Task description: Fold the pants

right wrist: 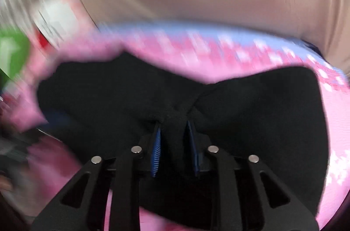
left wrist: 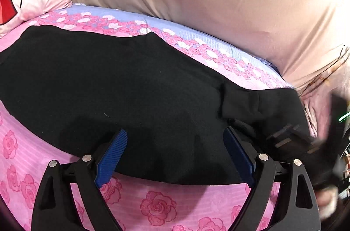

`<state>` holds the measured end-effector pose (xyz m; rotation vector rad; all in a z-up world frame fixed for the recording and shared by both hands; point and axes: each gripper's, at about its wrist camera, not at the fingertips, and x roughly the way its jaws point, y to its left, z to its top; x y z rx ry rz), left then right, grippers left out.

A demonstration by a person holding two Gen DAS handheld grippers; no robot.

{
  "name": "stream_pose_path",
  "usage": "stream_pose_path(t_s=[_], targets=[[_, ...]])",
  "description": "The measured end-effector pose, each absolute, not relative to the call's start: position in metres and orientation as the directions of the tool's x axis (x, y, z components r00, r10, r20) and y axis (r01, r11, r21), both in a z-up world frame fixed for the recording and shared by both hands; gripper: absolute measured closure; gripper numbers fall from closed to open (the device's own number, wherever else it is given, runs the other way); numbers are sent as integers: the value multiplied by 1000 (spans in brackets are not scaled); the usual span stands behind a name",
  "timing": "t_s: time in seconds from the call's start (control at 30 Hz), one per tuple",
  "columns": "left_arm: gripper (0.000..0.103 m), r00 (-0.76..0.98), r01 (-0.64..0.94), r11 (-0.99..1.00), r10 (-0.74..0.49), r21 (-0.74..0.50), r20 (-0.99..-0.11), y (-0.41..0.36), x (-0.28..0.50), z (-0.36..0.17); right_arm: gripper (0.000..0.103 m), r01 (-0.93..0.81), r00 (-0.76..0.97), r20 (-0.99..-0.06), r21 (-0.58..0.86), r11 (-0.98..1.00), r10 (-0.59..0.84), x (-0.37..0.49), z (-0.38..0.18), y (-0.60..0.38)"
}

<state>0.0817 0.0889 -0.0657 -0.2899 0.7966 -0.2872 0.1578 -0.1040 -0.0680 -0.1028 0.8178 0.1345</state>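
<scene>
Right gripper (right wrist: pixel 172 132): I see it pinching a bunched fold of the black fabric pants (right wrist: pixel 251 113); surroundings blurred.
Left gripper (left wrist: pixel 175 139): jaws spread, empty, above the pants' lower-frame edge.

The left gripper (left wrist: pixel 175 154), a black linkage frame with ribbed blue pads, points downward with its jaws spread wide and nothing pressed between them. The right gripper (right wrist: pixel 174 150), of the same build, also points down; its blue pads (right wrist: pixel 156 152) stand close together, pinching a bunched ridge of black fabric. In the left wrist view, the right gripper is only a dark blur at the right edge.
</scene>
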Motion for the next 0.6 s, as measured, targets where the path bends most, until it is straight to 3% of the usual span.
stream_pose_path(t_s=[0.1, 0.13, 0.17, 0.33, 0.43, 0.47, 0.5, 0.6], targets=[[16, 660, 135, 915, -369, -379, -655, 93, 84, -67, 55, -194, 691, -714, -32, 980, 114, 143, -50, -101], [16, 658, 135, 914, -371, -382, -656, 92, 85, -68, 41, -214, 700, -703, -45, 976, 122, 139, -42, -98], [16, 655, 135, 914, -372, -383, -658, 92, 86, -68, 37, -230, 706, -698, -66, 971, 120, 137, -39, -95], [16, 654, 142, 917, -369, -373, -660, 90, 84, -69, 35, -280, 687, -722, -156, 947, 84, 151, -58, -85], [16, 653, 129, 911, -375, -392, -658, 94, 85, -69, 54, -251, 677, -734, -149, 956, 63, 176, -75, -100], [16, 653, 124, 907, -380, -402, -655, 96, 85, -69, 76, -222, 677, -734, -122, 967, 62, 179, -70, -109], [16, 653, 122, 905, -383, -408, -654, 97, 86, -69, 83, -206, 670, -739, -90, 974, 73, 181, -65, -115], [16, 656, 123, 903, -385, -411, -649, 97, 87, -68, 87, -169, 702, -682, 120, 978, 205, 183, -24, -137]])
